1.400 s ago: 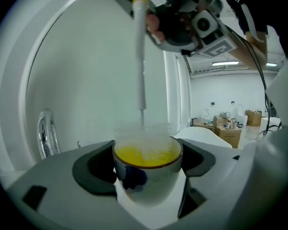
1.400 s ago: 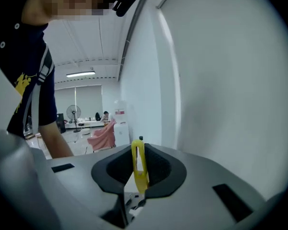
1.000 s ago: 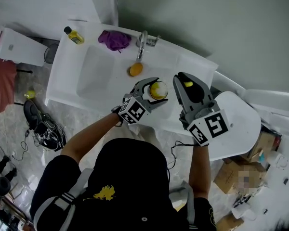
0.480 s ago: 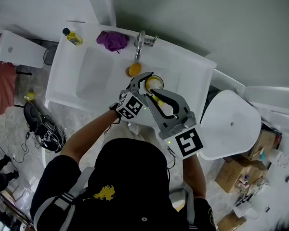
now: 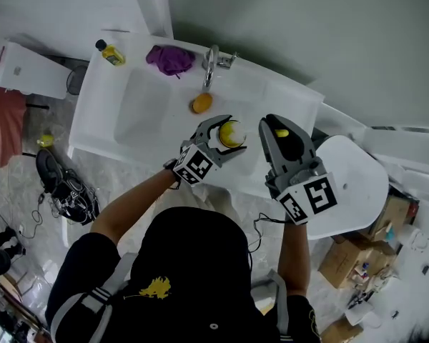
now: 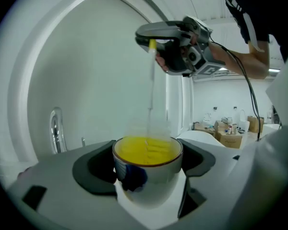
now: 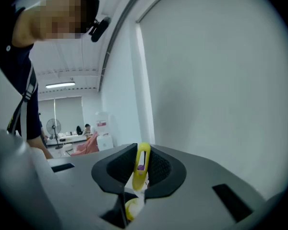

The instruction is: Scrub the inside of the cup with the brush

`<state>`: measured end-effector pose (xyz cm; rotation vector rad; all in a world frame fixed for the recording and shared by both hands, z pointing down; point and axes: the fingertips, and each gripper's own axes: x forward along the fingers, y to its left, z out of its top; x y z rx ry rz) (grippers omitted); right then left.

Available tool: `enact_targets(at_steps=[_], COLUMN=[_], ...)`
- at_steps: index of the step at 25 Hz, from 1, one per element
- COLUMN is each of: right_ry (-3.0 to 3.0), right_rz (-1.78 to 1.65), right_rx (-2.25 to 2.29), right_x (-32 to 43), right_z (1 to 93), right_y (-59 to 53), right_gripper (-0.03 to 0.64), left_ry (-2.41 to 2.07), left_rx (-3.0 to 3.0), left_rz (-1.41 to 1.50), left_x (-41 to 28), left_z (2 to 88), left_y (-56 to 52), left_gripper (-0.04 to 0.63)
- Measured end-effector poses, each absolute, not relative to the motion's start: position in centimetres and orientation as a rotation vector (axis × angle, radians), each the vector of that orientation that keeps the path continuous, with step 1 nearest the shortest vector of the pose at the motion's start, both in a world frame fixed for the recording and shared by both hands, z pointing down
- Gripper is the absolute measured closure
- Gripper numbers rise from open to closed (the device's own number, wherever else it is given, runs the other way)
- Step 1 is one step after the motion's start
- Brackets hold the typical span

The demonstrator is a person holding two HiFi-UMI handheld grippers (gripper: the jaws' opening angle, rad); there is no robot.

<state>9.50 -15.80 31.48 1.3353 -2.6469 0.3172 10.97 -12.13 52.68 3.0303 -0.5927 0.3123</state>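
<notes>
Left gripper (image 5: 229, 134) clamped on cup (image 6: 148, 169), centre of frame. Right gripper (image 5: 279, 128) pinches brush (image 7: 142, 166) handle. Only left gripper view shows bristles (image 6: 151, 128), blurred just above cup. Half a second ago right gripper overlapped cup; now it's right of it.

Basin (image 5: 146, 109) left of cup (image 5: 231, 133) open; faucet (image 5: 211, 63) behind.

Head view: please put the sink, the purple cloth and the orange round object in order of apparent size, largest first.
1. sink
2. purple cloth
3. orange round object
The differences are clear, and all three look similarly far from the camera.
</notes>
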Motion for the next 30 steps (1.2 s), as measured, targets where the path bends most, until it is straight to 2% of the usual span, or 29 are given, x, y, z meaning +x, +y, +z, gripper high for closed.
enact_targets(at_steps=[4, 12, 20, 27, 30], right_ry=[-2.711, -2.615, -2.466, -2.373, -2.275], right_rz=[0.489, 0.547, 0.727, 1.096, 1.108], right_rx=[1.443, 1.633, 1.773, 2.216, 2.266], right_x=[11.7, 16.8, 20.3, 28.4, 30.0], right_z=[32.5, 36.6, 45.8, 50.7, 52.8], right_y=[-14.7, -15.0, -15.2, -13.8, -12.2], right_gripper=[0.551, 0.551, 0.552, 0.554, 0.554], left_ry=[-0.693, -0.757, -0.777, -0.806, -0.788], left_rx=[2.966, 2.863, 2.795, 2.777, 2.784], left_rz=[0.398, 0.577, 0.612, 0.589, 0.575], left_x=[9.0, 6.8, 8.2, 9.9, 11.0], left_z=[56.3, 64.2, 72.0, 76.3, 77.5], left_y=[-14.5, -15.7, -17.6, -18.9, -18.4], left_gripper=[0.189, 0.189, 0.189, 0.189, 0.189])
